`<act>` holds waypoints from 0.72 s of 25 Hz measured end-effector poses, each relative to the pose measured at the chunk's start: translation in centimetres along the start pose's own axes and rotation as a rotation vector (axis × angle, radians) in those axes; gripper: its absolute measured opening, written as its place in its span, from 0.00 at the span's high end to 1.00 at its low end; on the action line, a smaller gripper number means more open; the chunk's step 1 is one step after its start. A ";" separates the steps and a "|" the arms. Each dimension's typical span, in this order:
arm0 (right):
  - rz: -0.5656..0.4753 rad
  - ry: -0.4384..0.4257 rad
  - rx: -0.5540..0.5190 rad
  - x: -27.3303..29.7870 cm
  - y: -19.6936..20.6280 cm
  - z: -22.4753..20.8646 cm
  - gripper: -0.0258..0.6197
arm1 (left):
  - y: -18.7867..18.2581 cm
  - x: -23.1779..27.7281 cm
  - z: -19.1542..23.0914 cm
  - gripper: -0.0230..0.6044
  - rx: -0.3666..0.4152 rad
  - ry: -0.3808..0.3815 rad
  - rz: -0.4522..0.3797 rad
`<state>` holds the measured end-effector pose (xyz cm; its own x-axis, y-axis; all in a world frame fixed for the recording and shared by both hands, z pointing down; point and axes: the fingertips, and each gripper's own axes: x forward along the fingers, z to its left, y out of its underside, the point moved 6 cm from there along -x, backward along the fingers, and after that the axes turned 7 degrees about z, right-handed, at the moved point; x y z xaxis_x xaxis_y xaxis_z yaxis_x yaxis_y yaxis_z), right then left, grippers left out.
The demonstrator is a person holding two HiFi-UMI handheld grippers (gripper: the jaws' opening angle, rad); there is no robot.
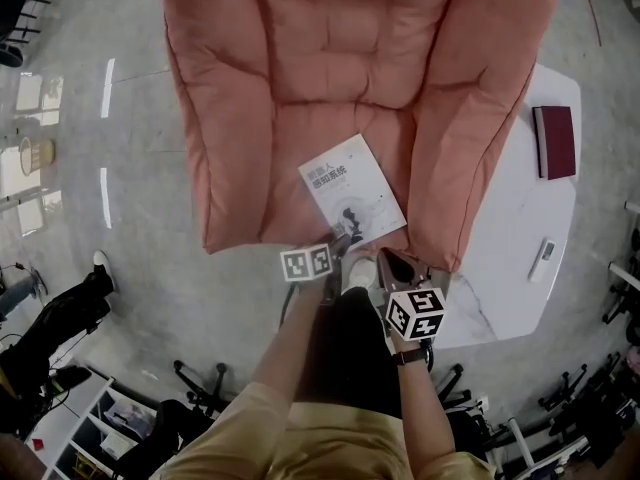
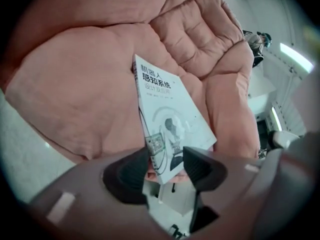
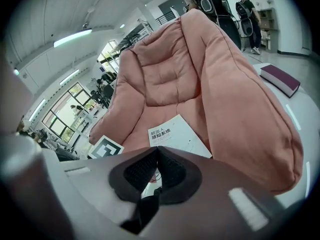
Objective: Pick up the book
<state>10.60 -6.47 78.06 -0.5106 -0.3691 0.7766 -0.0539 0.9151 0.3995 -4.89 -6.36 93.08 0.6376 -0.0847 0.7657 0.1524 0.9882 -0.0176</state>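
Observation:
A white book (image 1: 352, 190) with a printed cover lies flat near the front edge of the pink padded armchair's seat (image 1: 300, 88). My left gripper (image 1: 341, 238) hovers just in front of the book's near corner. In the left gripper view its jaws (image 2: 165, 166) stand open, and the corner of the book (image 2: 167, 119) shows in the gap, with neither pad pressing on it. My right gripper (image 1: 396, 264) is beside it on the right, close to the armchair's right arm. Its jaws (image 3: 157, 156) are shut with nothing between them, and the book (image 3: 175, 134) lies ahead.
A white table (image 1: 520, 268) stands right of the armchair, carrying a maroon book (image 1: 554, 140) and a small white device (image 1: 541, 258). The padded chair arms (image 1: 480, 118) rise on both sides of the seat. A person's leg (image 1: 60, 313) shows at the left.

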 end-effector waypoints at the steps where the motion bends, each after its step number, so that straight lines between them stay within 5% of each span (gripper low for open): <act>1: -0.002 -0.001 -0.002 0.2 0.0 -0.1 0.95 | 0.1 0.4 0.2 0.62 -0.005 0.007 0.001; 18: 0.025 0.004 0.012 2.3 3.1 -0.9 0.95 | -1.2 4.2 2.5 0.72 -0.097 0.129 -0.068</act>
<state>10.04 -4.63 81.49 -0.5083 -0.3464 0.7884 -0.0517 0.9261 0.3736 -4.25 -7.57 97.89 0.7137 -0.1732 0.6787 0.2670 0.9631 -0.0350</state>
